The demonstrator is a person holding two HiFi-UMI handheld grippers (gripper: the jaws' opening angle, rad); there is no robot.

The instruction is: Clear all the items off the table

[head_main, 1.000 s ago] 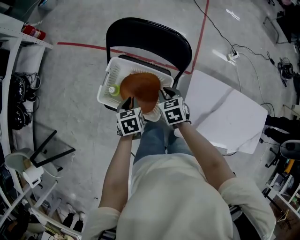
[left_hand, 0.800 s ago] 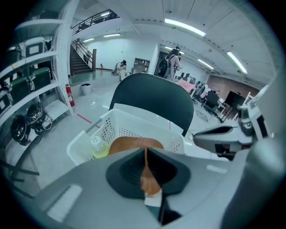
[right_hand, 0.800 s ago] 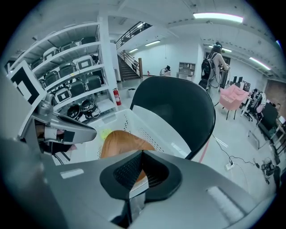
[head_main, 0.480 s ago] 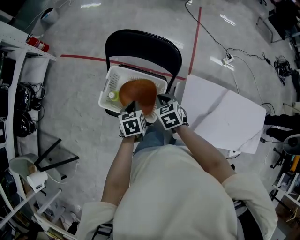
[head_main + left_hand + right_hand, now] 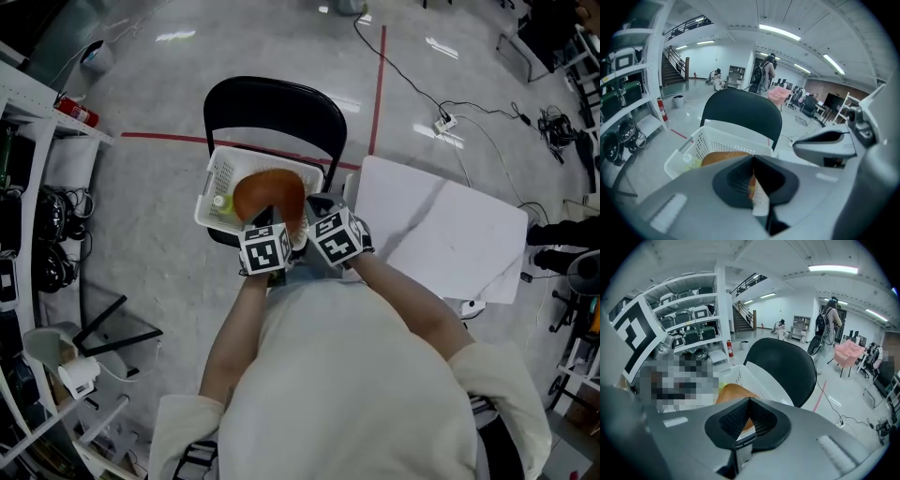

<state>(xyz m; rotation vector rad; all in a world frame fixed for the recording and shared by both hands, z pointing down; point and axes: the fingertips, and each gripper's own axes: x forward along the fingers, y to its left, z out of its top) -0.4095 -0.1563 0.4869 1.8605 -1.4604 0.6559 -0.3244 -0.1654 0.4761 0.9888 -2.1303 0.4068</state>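
White table [image 5: 450, 234] at three o'clock looks cleared; orange item [image 5: 267, 192] and bottle [image 5: 222, 203] lie in the basket [image 5: 214, 180]; my left claw [image 5: 266, 216] and right claw [image 5: 315, 202] pinch its rim.

Dim overhead view, glare streaks on floor [image 5: 178, 36], fisheye-warped gripper views, sharp focus

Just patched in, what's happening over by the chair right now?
A person holds both grippers just above the near rim of a white basket that sits on a black chair. The left gripper and the right gripper are both shut, with nothing gripped. An orange-brown round item and a small yellow-green bottle lie in the basket. In the head view, the white table stands to the right of the chair.
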